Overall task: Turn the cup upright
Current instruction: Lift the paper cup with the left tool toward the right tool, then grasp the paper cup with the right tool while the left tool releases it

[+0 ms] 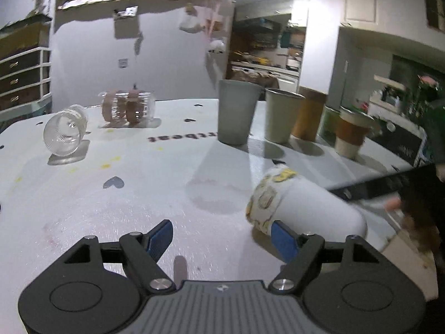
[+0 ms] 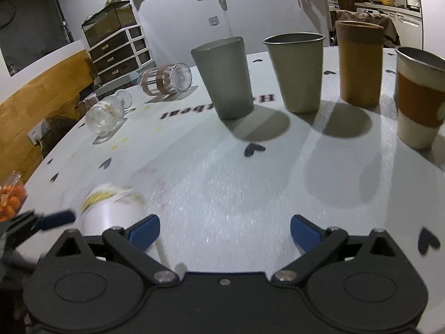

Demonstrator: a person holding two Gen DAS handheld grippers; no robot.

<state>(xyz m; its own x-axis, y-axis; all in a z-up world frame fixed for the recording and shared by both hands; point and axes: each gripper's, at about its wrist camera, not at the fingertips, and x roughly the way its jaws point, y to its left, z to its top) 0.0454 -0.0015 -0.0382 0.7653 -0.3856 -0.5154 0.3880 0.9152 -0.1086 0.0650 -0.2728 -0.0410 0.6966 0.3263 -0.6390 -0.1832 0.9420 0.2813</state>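
The cup (image 1: 303, 201) lay on its side on the white table (image 1: 139, 194), a plain white body with a band of yellow-and-grey pattern around one end. In the left wrist view that patterned end pointed away from the camera, toward the middle of the table, and the white end pointed back toward the near right edge. The right wrist view (image 2: 111, 208) showed it blurred, so finer detail of the print could not be read.

The left gripper (image 1: 222, 235) hovered low over the table with its blue-padded fingers spread wide and nothing between them. The cup sat just ahead of and outside its right finger (image 1: 283, 239), close enough that I could not tell if pad and cup touched.

The right gripper (image 2: 224, 229) was likewise spread apart and empty. The cup lay just beyond its left finger (image 2: 144, 229), again outside the gap.

Farther ahead of both grippers stood a row of upright cups: a grey tumbler (image 2: 222, 78), a metal cup (image 2: 296, 72), a brown cup (image 2: 360, 64) and a sleeved paper cup (image 2: 420, 100). Two clear glasses (image 2: 104, 115) lay tipped over, off to the left.
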